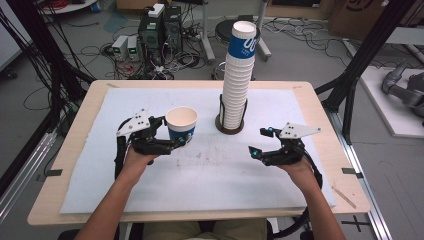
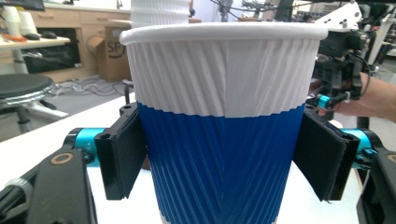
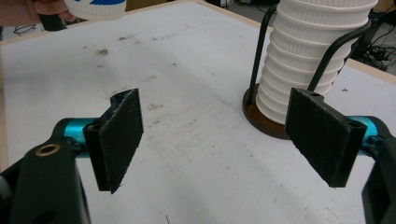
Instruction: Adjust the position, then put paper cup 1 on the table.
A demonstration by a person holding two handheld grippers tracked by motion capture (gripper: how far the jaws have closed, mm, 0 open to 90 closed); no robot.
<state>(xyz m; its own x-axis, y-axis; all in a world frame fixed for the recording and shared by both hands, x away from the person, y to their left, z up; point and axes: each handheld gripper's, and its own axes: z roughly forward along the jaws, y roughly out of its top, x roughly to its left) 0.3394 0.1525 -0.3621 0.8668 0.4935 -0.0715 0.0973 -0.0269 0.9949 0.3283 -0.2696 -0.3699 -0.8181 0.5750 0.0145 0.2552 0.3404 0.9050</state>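
A wooden table [image 1: 320, 107] carrying a white mat [image 1: 210, 165] is standing on a grey floor [image 1: 55, 60]. Computer towers [image 1: 160, 27] and loose cables [image 1: 100, 50] are lying behind it; a black stool [image 2: 23, 86] is standing nearby.

Not much to read here, honestly. The top cup of the tall cup stack [image 1: 239, 75] at the far middle of the bench has big white lettering on its blue band, but it's cut off by the curve; I can make out what looks like a "U" and part of another character, nothing more. In the left gripper view there's a cardboard box [image 2: 113, 52] on the floor at the far left with dark letters reading "SP", the rest hidden behind the paper cup [image 2: 224, 130]. That cup shows no print on the side facing us.
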